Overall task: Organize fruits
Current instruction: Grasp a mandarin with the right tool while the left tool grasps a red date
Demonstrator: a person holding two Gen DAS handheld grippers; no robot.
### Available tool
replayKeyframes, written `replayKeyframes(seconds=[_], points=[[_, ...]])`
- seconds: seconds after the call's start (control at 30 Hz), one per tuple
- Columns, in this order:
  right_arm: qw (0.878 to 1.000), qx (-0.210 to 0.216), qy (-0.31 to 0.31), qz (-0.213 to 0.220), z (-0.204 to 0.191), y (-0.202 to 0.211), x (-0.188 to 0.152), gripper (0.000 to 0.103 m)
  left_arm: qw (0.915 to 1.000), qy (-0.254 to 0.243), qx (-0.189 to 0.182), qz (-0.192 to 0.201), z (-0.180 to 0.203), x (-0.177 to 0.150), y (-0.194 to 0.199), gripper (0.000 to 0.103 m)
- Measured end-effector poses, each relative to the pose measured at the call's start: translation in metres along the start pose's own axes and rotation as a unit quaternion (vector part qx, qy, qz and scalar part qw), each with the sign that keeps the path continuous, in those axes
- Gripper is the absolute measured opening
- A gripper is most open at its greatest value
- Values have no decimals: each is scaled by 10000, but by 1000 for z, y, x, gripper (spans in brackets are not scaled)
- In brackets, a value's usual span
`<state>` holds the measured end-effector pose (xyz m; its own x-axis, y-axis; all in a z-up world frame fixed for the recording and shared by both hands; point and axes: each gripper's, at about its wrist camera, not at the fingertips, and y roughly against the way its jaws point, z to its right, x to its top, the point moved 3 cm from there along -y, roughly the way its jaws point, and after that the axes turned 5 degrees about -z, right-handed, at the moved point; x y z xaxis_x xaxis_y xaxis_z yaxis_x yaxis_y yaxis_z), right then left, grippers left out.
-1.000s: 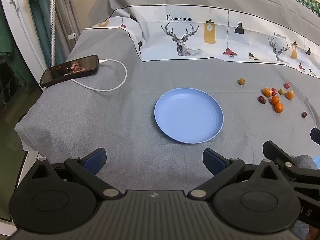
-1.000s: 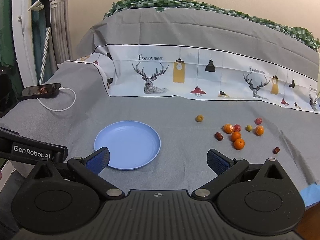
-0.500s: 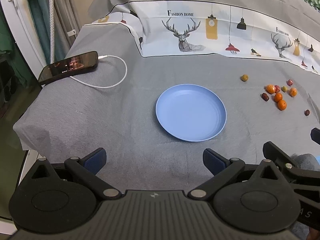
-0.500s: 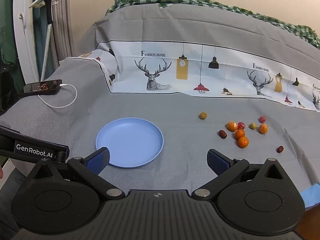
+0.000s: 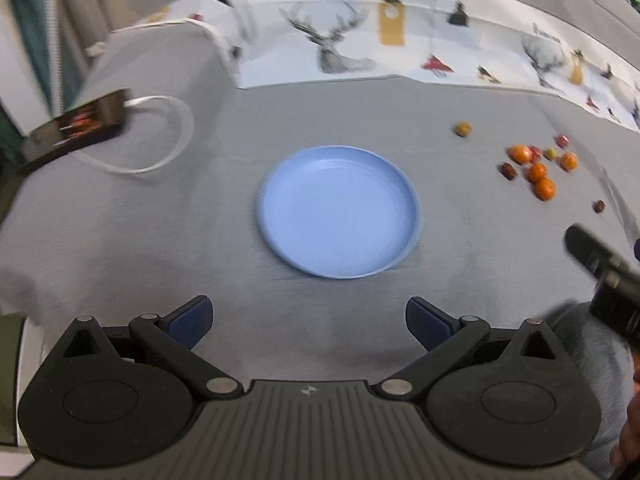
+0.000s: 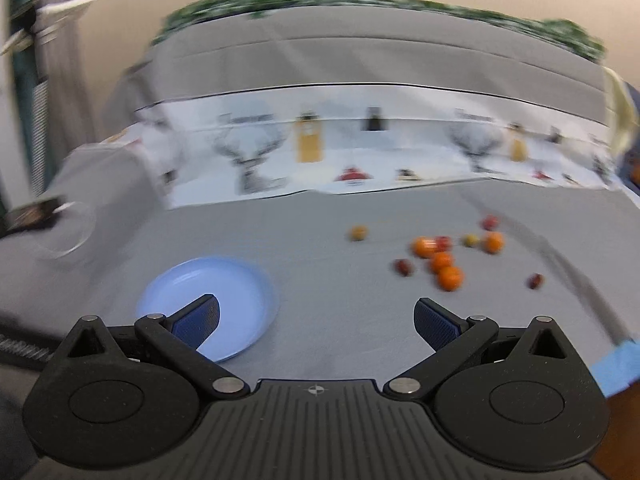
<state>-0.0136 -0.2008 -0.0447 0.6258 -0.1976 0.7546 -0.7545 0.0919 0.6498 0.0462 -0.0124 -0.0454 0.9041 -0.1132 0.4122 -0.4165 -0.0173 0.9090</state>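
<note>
An empty light-blue plate [image 5: 338, 210] lies on the grey cloth, straight ahead of my left gripper [image 5: 308, 318], which is open with nothing between its fingers. In the right wrist view the plate [image 6: 240, 292] sits at lower left, partly behind the left finger. My right gripper [image 6: 316, 320] is open and empty too. Several small fruits lie loose to the right of the plate: orange ones [image 5: 544, 189] [image 6: 450, 277], dark red ones [image 5: 508, 171] [image 6: 403, 267], a yellowish one apart [image 5: 463, 129] [image 6: 358, 233]. Both views are motion-blurred.
A black phone [image 5: 76, 128] on a white cable [image 5: 160, 160] lies at the far left near the cloth's edge. A deer-print cloth [image 5: 360, 52] rises at the back. The right gripper's body [image 5: 608, 276] shows at the left view's right edge. Blue tape [image 6: 616, 368] marks the right edge.
Both grippers have moved forward and lower toward the cloth; the right one has swung to the right, toward the fruits. Both stay open and empty. Plate and fruits have not moved.
</note>
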Motion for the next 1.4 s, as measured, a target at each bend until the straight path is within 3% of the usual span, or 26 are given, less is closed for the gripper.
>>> replayKeyframes(seconds=[0.27,0.4,0.5,0.63,0.87,0.93,0.97,1.0,1.03,1.07,1.17,1.3,1.4], points=[[9883,-1122,-1020,-175,115,-60,9,103,9970,-638,-423,-73,96,59,-49,103],[9836,-1292,-1126,-559,146,-119,9,102,9943,-868,-608,-70,142,91,-85,103],[9809,-1280,-1130,-931,154,-174,8,102,9933,-874,-716,-242,167,117,-120,103],[9809,-1275,-1032,-1045,153,-233,10,102,9913,-1133,-574,-343,193,148,-164,103],[9818,-1388,-743,-1064,146,-293,4,102,9896,-1294,-443,-448,204,173,-205,103],[9840,-1436,-601,-863,144,-293,4,102,9892,-1297,-463,-495,206,175,-211,103],[9854,-1419,-515,-785,143,-292,4,100,9890,-1304,-469,-522,208,175,-214,103],[9871,-1388,-447,-658,142,-290,4,79,9886,-1317,-485,-540,211,175,-217,103],[9892,-1283,-411,-574,141,-288,5,64,9882,-1335,-509,-550,214,175,-219,103],[9904,-1216,-379,-540,141,-286,5,38,9878,-1358,-531,-550,218,175,-220,103],[9850,-1570,-493,-517,149,-282,5,38,9868,-1412,-596,-531,232,175,-224,103],[9641,-2319,-1202,-488,183,-277,4,38,9838,-1556,-739,-501,255,174,-229,103],[9555,-2451,-1578,-459,198,-275,2,38,9791,-1800,-797,-514,273,171,-236,103]])
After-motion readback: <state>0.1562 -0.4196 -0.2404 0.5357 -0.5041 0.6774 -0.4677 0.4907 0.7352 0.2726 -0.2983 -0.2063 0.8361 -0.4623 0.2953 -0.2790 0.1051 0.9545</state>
